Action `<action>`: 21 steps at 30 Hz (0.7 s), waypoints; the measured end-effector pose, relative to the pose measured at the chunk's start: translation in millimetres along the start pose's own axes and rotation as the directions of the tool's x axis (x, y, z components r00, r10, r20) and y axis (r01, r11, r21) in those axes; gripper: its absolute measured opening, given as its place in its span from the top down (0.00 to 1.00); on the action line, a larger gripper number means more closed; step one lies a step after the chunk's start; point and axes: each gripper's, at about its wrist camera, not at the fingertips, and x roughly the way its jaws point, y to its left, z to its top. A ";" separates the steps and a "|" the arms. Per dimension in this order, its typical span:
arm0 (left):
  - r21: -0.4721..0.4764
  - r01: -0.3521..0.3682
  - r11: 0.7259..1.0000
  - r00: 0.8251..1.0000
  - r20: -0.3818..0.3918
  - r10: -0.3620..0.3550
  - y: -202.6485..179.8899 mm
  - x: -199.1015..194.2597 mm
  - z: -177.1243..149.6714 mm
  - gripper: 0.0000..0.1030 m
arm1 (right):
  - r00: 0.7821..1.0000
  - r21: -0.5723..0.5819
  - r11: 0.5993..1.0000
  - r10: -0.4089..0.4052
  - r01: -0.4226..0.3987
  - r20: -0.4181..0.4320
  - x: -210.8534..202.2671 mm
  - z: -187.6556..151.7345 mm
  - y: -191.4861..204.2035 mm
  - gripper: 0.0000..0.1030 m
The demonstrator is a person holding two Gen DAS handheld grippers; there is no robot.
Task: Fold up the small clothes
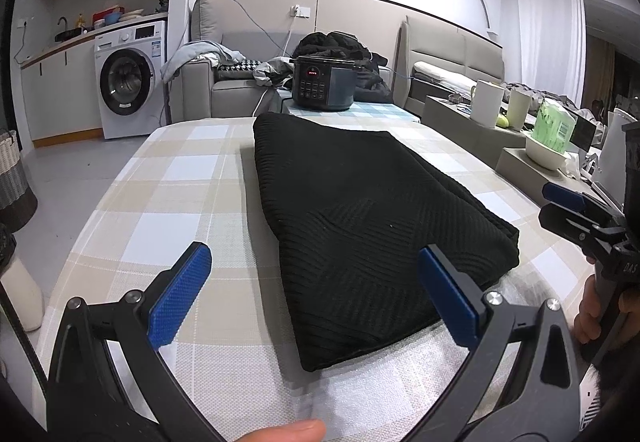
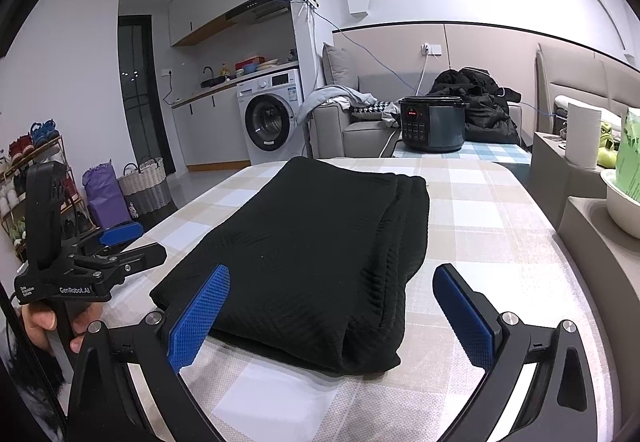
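Note:
A black ribbed knit garment [image 1: 360, 209] [image 2: 320, 234] lies folded into a thick rectangle on the checked tablecloth of the table [image 1: 172, 201] [image 2: 480, 209]. My left gripper [image 1: 314, 296] is open just short of the garment's near end, its blue pads [image 1: 180, 294] spread wide with nothing between them. My right gripper [image 2: 332, 318] is also open, with its pads [image 2: 464, 318] either side of the garment's near corner, clear of the cloth. Each gripper appears at the edge of the other's view: right gripper [image 1: 568, 209], left gripper [image 2: 120, 246]. A hand [image 2: 40, 322] holds the left handle.
A dark electric cooker [image 1: 322, 81] [image 2: 432, 123] stands on a lower checked surface beyond the table's far edge. To the right is a ledge with a white bowl [image 1: 546, 153] [image 2: 624, 209], cups [image 1: 486, 103] and a paper roll [image 2: 582, 135]. Left: washing machine [image 1: 128, 77], woven basket [image 2: 144, 181].

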 end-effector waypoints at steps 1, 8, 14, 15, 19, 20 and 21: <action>-0.001 0.001 1.000 1.000 -0.001 -0.001 0.0 0.2 -0.1 0.01 | 1.000 -0.001 1.000 0.002 -0.002 -0.001 0.3 -0.3 -0.1 0.00; 0.001 0.003 1.000 1.000 -0.002 -0.003 0.9 0.6 -0.1 0.01 | 1.000 -0.001 1.000 0.001 -0.001 -0.004 0.8 -0.7 0.7 0.00; 0.001 0.002 1.000 1.000 -0.002 -0.002 1.3 0.5 -0.1 0.01 | 1.000 0.000 1.000 -0.001 0.001 -0.003 0.7 -2.1 -0.6 0.00; 0.002 0.002 1.000 1.000 -0.002 -0.002 1.1 0.3 0.1 0.01 | 1.000 -0.001 1.000 -0.004 0.004 -0.005 0.7 -2.0 -0.1 0.00; 0.003 0.002 1.000 1.000 -0.002 -0.002 1.3 0.4 0.1 0.01 | 1.000 -0.002 1.000 -0.003 0.003 -0.004 0.6 -1.5 -0.2 0.00; 0.003 0.003 1.000 1.000 -0.002 -0.003 1.3 0.3 0.2 0.01 | 1.000 -0.002 1.000 -0.003 0.003 -0.004 0.6 -1.6 -0.2 0.00; 0.003 0.003 1.000 1.000 -0.002 -0.003 1.3 0.3 0.2 0.01 | 1.000 -0.002 1.000 -0.004 0.004 -0.005 0.5 -1.6 0.1 0.00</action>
